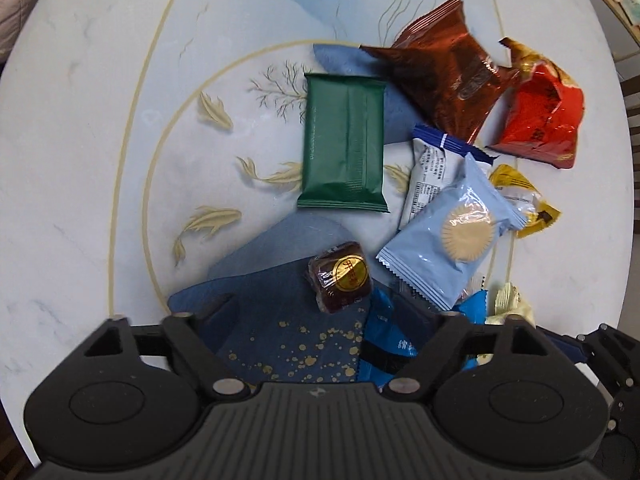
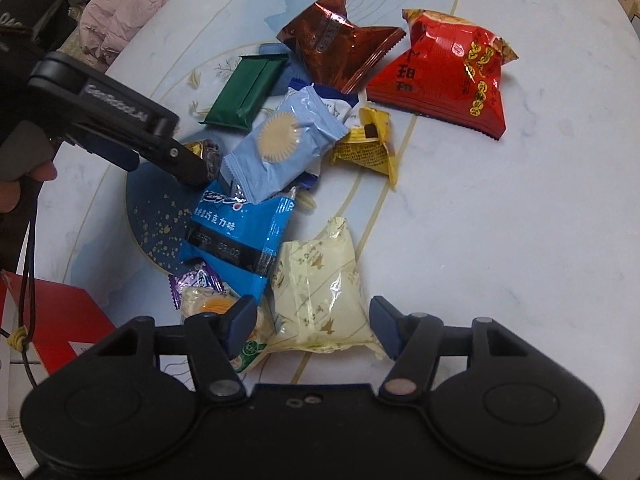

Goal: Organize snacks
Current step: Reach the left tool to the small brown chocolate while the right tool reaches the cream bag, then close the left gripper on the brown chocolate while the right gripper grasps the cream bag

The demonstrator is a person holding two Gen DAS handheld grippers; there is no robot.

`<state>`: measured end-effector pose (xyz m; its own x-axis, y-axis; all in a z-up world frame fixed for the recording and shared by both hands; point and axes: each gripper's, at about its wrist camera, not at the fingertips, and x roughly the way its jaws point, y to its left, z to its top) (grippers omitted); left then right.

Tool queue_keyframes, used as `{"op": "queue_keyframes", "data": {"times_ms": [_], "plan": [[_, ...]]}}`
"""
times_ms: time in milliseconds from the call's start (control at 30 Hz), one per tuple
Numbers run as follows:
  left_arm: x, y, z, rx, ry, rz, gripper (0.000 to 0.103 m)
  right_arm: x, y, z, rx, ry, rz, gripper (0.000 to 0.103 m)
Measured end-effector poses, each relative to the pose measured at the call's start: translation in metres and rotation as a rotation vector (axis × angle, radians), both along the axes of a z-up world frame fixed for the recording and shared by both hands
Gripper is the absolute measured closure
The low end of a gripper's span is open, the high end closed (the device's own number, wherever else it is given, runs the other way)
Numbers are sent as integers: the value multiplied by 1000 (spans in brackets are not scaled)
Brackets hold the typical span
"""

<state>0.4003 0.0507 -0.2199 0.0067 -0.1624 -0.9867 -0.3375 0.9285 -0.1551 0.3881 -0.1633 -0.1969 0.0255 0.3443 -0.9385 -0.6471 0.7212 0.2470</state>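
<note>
— Cream packet [image 2: 324, 300] with gold bird prints lies closest, flat on the marble table [image 2: 500, 220], right between the spread fingers of the right gripper [image 2: 314, 326]. Neither blue pad touches it as far as I can tell; the claw is wide open and holds nothing.

— And the left gripper [image 1: 320, 312]?

— Its arms are splayed wide in its own view, with the fingertips hidden, so nothing is clamped there. Seen from the right wrist, it reaches in over the dark blue gold-speckled coaster [image 2: 160, 216], tip near a small brown candy with a gold seal [image 1: 340, 276].

— Where do the other snacks sit?

— Bunched in the table's middle. A bright blue wrapper [image 2: 236, 232] lies just beyond the cream packet, overlapping the coaster. Above it a pale blue packet showing a round biscuit [image 2: 284, 144] rests on a white-and-navy one [image 1: 432, 172]. A green packet [image 1: 344, 144] lies flat to the left, a yellow wrapper [image 2: 368, 148] to the right.

— Farther back?

— A brown foil bag [image 2: 340, 52] and a red bag [image 2: 444, 76], side by side, their edges nearly meeting. By the right gripper's left finger sit a purple candy [image 2: 196, 280] and a clear wrapper with something orange [image 2: 212, 304].
</note>
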Motion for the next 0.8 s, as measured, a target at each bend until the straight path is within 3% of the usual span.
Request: {"op": "queue_keyframes", "data": {"times_ms": [67, 233, 367, 633, 800], "plan": [[1, -1, -3, 4, 1, 1, 25, 1, 1, -2, -4, -3, 0, 46], [1, 3, -9, -20, 5, 18, 40, 3, 2, -4, 2, 5, -9, 52], [0, 4, -9, -43, -1, 24, 44, 3, 2, -4, 3, 1, -10, 55], [-3, 13, -10, -83, -15, 29, 72, 0, 2, 0, 15, -3, -26, 64], [-8, 15, -6, -82, -9, 28, 72, -4, 0, 4, 24, -7, -40, 66]]}}
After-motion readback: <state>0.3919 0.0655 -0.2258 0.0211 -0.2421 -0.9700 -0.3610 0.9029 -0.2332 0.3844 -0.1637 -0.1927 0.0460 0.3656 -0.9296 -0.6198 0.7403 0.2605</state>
